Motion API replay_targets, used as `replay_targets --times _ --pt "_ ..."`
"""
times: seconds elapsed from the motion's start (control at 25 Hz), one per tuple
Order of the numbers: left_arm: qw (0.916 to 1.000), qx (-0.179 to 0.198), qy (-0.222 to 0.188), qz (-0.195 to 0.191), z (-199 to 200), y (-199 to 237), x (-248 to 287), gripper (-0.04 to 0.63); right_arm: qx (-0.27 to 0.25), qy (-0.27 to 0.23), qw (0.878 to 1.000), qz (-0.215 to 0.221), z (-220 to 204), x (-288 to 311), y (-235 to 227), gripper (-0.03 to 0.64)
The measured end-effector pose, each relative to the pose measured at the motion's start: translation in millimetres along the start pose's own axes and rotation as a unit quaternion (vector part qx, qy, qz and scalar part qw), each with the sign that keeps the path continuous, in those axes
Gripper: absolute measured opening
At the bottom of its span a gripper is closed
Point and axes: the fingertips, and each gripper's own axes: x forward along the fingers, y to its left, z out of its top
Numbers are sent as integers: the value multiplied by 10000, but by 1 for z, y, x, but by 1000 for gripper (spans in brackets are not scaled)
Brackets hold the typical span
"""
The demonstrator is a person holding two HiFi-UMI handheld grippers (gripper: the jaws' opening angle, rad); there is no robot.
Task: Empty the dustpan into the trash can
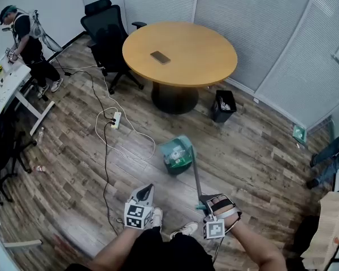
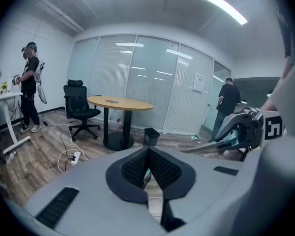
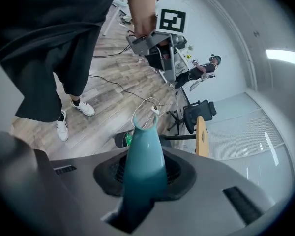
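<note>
The carrying step was in hand: the pan was loaded and off its resting place, but not yet at the bin.

The left tool (image 1: 145,191) had its ribbed black pads drawn together at the tips with nothing between them, idle at the person's left side.

Just ahead of the person's feet, the dustpan (image 1: 177,154) hung low over the plank floor (image 1: 254,151). It was a boxy green plastic scoop with pale litter inside, on a thin grey pole (image 1: 196,176) that ran back up to the person.

The right tool (image 1: 208,204) was clamped narrow on the smooth teal grip (image 3: 144,156) at the top of that pole; the grip looked glossy, rounded and tapered.

Further right and well apart stood the trash can (image 1: 223,106), a small black square bin with a liner, beside the round wooden tabletop (image 1: 181,52).

The next move would call for swinging the scoop across to the bin with its mouth kept up, then tipping it over the rim.
</note>
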Motion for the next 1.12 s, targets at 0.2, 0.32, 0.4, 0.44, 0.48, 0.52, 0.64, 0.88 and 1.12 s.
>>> replay_targets --times 0.2,0.32,0.4,0.44,0.48,0.52,0.64,0.88,1.12 --pt "9999 45 12 -147 -6 6 -9 12 -309 -50 9994 178 21 5 14 100" --pt "9995 141 44 -274 -13 6 -15 12 -591 -72 9980 213 30 8 24 100" --pt "9993 220 64 -292 -14 9 -17 12 -775 -115 9966 252 35 9 25 100" --pt "9993 237 69 -266 -14 11 -19 12 -830 -203 9959 299 41 10 26 100" --pt "9994 238 66 -225 -14 13 -22 11 -855 -328 9951 366 47 10 30 100" --pt "9996 227 55 -174 -14 14 -25 11 -849 -473 9944 424 53 11 34 100" --pt "9999 164 -4 2 -15 12 -35 12 -902 -816 9919 365 67 9 40 100" --pt "9996 167 -73 201 -26 -6 -59 11 -3386 31 9370 853 27 2 84 100" --pt "9995 177 -66 242 -36 -22 -74 11 -3044 61 9501 679 26 7 81 100"
